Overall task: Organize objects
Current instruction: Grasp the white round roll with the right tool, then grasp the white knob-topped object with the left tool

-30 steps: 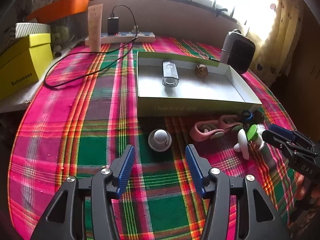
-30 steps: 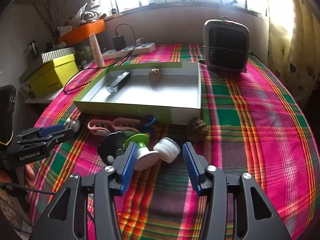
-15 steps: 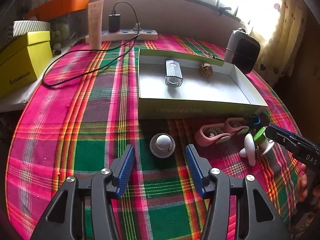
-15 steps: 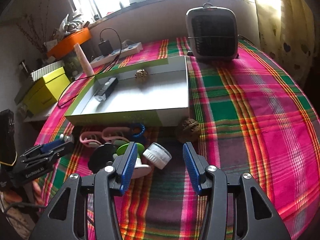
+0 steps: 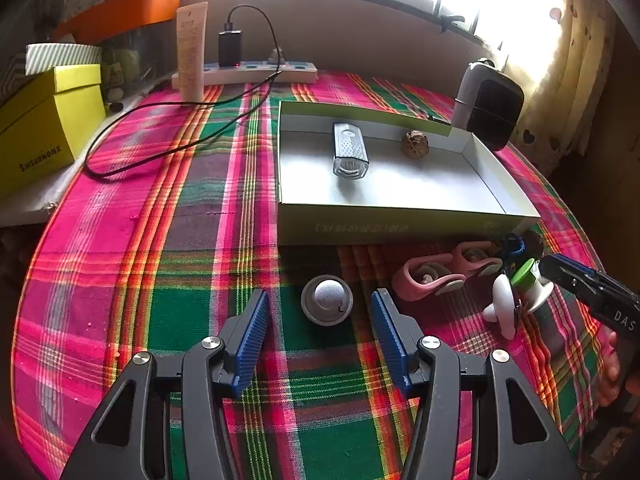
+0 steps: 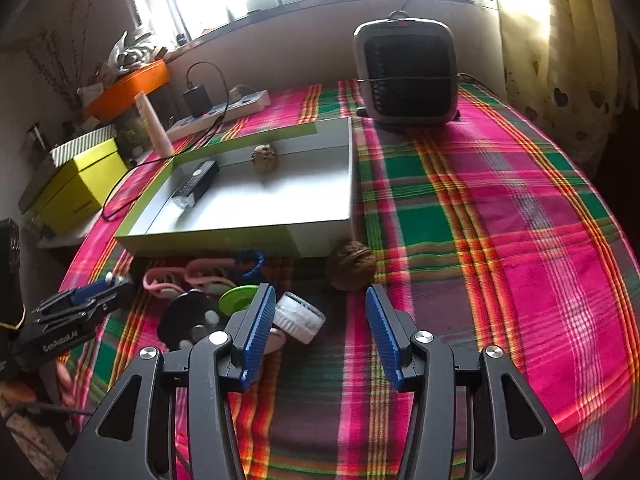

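Left gripper (image 5: 320, 316): fingers spread apart and holding nothing, angled down over the plaid worktop (image 5: 160, 240), with the round grey cap (image 5: 327, 299) lying just ahead of the gap between the tips.
Round grey cap: flat on the cloth, alone, near the front wall of the shallow box (image 5: 400, 226); it looks like the left side's target. A low, wide disc probably needs the fingers lowered to straddle it squarely, pads against its rim, before closing.
Shallow box: open-topped; already inside are a clear-ended light (image 5: 349, 151) and a walnut (image 5: 415, 143), well apart. Plenty of bare floor remains, so a lift over the front wall and a gentle set-down should do.
Loose cluster: pink clips (image 5: 436, 276), a blue ring (image 6: 249, 263), a green-topped spool (image 6: 239, 297), a black disc (image 6: 188, 320) and a white ribbed cap (image 6: 298, 317) crowd together before the box.
Right gripper (image 6: 318, 318): fingers open and empty; its left finger overlaps the white ribbed cap in this view, contact unclear. Centre it on one item only, lest neighbours get dragged.
Second walnut (image 6: 352, 265): on the cloth at the box's near corner; round, may roll if nudged.
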Tool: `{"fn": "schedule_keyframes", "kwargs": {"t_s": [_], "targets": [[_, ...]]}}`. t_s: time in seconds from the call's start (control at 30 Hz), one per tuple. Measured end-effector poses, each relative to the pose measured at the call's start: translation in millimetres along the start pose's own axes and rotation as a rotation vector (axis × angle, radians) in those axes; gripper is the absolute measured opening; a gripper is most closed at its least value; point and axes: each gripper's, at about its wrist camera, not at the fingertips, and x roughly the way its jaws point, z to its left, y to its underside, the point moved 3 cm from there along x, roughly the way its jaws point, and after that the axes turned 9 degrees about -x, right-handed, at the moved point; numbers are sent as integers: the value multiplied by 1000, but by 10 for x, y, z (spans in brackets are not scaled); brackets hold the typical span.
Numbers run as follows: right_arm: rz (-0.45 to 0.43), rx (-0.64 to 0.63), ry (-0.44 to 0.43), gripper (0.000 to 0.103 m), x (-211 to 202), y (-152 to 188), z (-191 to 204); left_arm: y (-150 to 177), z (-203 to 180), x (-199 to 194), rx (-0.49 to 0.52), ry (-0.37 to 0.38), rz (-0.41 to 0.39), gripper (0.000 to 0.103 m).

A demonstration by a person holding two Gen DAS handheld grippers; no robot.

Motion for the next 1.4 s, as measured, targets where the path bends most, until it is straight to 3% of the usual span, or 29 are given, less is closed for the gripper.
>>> {"fn": "schedule_keyframes", "kwargs": {"t_s": [0.53,0.93,1.4], "targets": [[43,-10,-7,48,144,19,35,-4,-4,9,-1,-3,-2,52],[49,-32,4,29,147,22,59,-54,41,27,-21,-2,-8,51],[48,-31,1,29,148,23,60,-67,81,34,-33,-13,-14,25]]}}
